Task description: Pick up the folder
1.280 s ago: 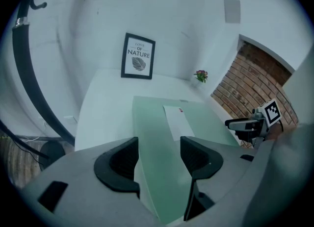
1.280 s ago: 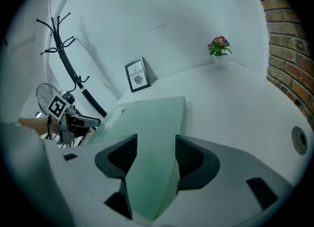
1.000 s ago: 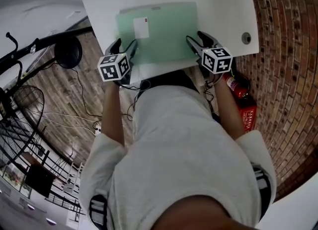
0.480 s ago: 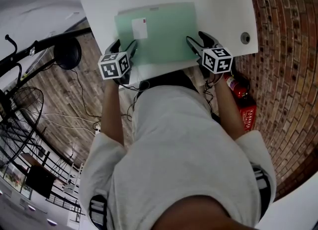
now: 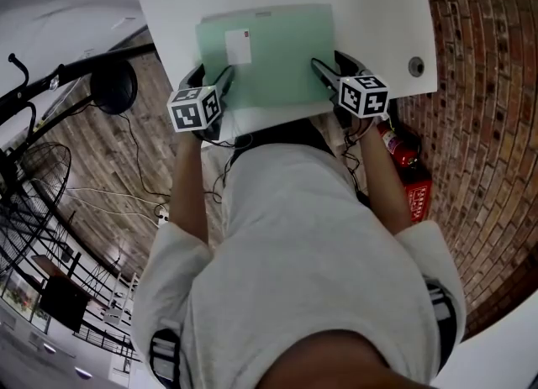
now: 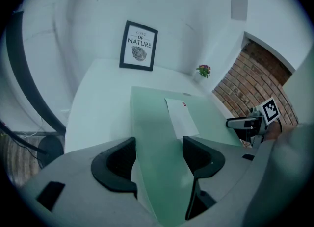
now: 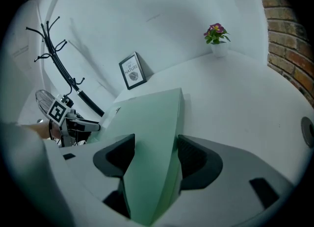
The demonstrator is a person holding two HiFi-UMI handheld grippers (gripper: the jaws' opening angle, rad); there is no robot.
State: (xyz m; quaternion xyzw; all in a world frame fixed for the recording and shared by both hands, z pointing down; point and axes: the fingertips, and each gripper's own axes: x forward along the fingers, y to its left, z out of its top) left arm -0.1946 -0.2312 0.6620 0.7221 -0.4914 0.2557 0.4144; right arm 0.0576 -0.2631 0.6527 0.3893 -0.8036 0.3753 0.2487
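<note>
Folder (image 5: 277, 60) lay flat on the white table (image 5: 370, 9), at 12 o'clock from your body in the head view and close to the table's near edge, so by these pictures the pick-up had not yet happened. You had both tools in place at its near corners: your left gripper (image 5: 213, 75) at the sheet's 8 o'clock corner and your right gripper (image 5: 334, 66) at its 4 o'clock corner. In the left gripper view the green edge ran between the two jaws, which stood apart with no pad clearly pressing on it, so I judged that tool released. In the right gripper view the folder's edge likewise sat between the jaws, and those jaws were opening, wide around the thin sheet and not clamped on it. What was done, then, was the approach and the straddling of both corners. What was left, as I judged it, was to close each pair of jaws on the edge and raise the sheet level off the table. The folder's long axis ran from 9 o'clock to 3 o'clock across your view, its short sides toward the grippers. Its white label (image 5: 239, 46) sat near the 10 o'clock corner, and I could not tell which edge was the spine.
</note>
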